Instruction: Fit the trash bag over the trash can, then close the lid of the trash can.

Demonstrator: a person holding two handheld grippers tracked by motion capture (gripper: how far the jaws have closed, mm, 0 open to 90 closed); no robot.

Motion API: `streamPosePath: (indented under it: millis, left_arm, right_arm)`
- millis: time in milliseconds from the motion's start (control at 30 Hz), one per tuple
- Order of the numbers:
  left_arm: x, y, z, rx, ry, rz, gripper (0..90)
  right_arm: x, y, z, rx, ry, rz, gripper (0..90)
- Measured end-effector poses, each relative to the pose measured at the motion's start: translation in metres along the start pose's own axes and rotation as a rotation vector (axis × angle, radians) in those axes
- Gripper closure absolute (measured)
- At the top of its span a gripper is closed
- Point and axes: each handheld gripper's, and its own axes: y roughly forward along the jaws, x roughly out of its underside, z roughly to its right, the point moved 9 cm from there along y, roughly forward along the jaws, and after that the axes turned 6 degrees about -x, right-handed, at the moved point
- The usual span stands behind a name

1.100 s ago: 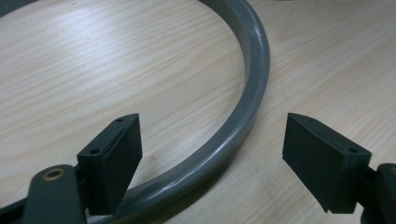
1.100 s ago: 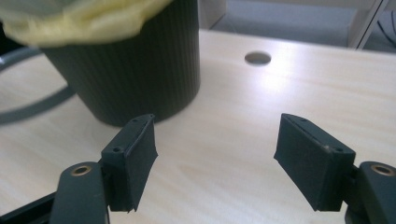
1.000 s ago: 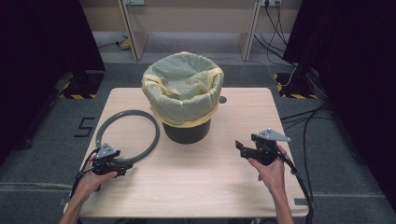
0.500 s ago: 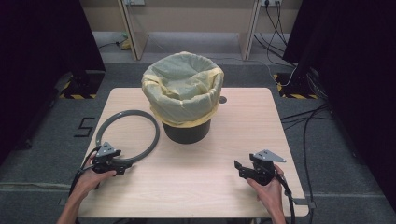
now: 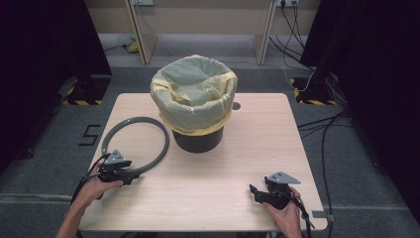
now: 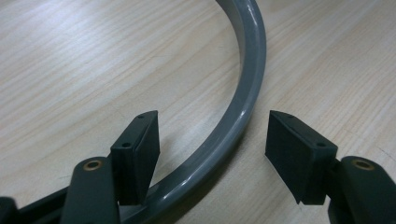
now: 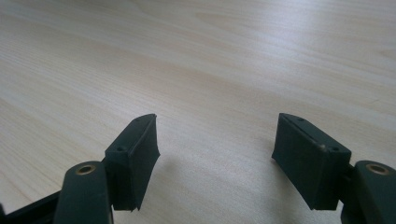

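On the table (image 5: 208,173), at about 8 o'clock from the bin, the left gripper (image 5: 130,175) sat at the near arc of the grey ring (image 5: 161,144), held in the person's left hand (image 5: 94,186). Ring lay flat on the wood, at 9 o'clock of the black bin (image 5: 198,140), its far edge just beside the bin base; touching or not, can't tell. Bin stood upright near table centre toward 12 o'clock, lined with a pale yellow bag (image 5: 193,91) folded over the rim.

Left gripper view: grey ring (image 6: 243,107) ran between the two black jaws, curving off toward 12 o'clock. Jaws apart and just been closing, ring between them. Left pad (image 6: 140,149) right up against the ring's inner side, contact unclear; right pad (image 6: 294,149) clear of it with bare table in the gap. Not clamped.

Right gripper (image 5: 257,192) sat low over the table at 5 o'clock from the bin, held in the right hand (image 5: 285,213), well apart from ring and bin. Right gripper view: jaws spread wide, nothing between them, plain wood grain (image 7: 210,70) ahead, pads (image 7: 135,154) close above the surface.
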Motion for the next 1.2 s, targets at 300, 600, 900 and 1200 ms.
streamPosePath:
  millis: [300, 600, 900, 1200]
  left_arm:
    - [0.001, 0.005, 0.006, 0.021, 0.017, -0.047, 38.8]
    - [0.001, 0.003, 0.004, 0.028, 0.004, -0.049, 49.1]
    - [-0.002, 0.002, 0.007, 0.058, 0.027, -0.075, 70.7]
    - [-0.005, 0.004, -0.003, 0.077, -0.025, -0.089, 77.8]
  right_arm:
    - [0.003, -0.002, 0.001, 0.003, -0.006, -0.015, 31.5]
    - [0.002, -0.001, 0.002, 0.002, 0.002, -0.011, 31.8]
    - [0.002, -0.002, 0.002, -0.003, 0.008, -0.011, 31.7]
    - [0.003, -0.002, 0.002, -0.003, 0.009, -0.012, 31.8]
